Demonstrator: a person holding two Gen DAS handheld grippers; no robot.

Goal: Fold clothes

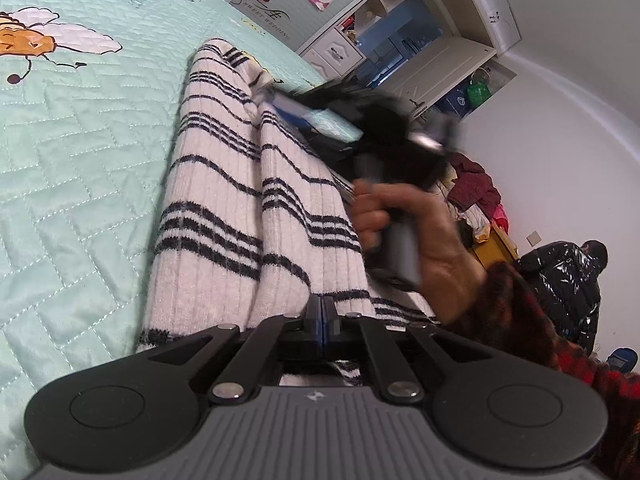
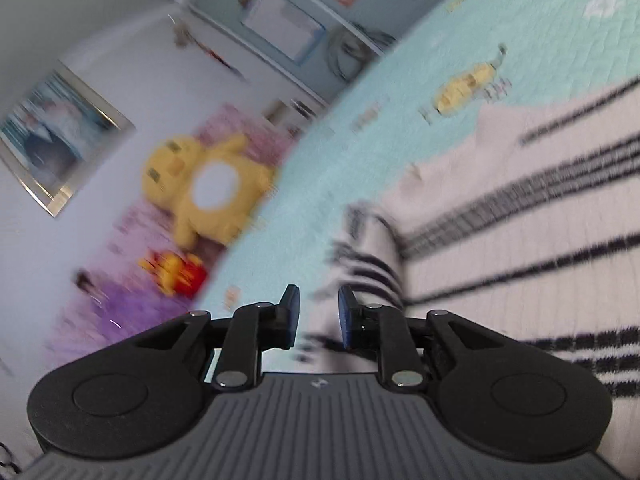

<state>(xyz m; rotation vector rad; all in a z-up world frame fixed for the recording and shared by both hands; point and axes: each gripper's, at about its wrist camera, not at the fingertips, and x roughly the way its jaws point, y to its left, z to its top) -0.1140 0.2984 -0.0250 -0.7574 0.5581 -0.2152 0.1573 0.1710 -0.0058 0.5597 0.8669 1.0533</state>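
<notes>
A white knit sweater with black stripes (image 1: 240,200) lies on the mint quilted bedspread (image 1: 72,152), folded into long lobes. My left gripper (image 1: 322,308) is shut, its fingers pinched together at the sweater's near edge. The right gripper shows blurred in the left wrist view (image 1: 288,100), held in a hand over the sweater's far end. In the right wrist view my right gripper (image 2: 318,312) is open and empty just above a striped sleeve or cuff (image 2: 372,256). The sweater body (image 2: 520,240) spreads to the right.
A white wardrobe and shelves (image 1: 400,40) stand past the bed. A clothes pile (image 1: 476,188) and a black jacket (image 1: 568,288) are at the right. A yellow plush toy (image 2: 204,188) and a red one (image 2: 176,272) lie on pink bedding beside the bedspread.
</notes>
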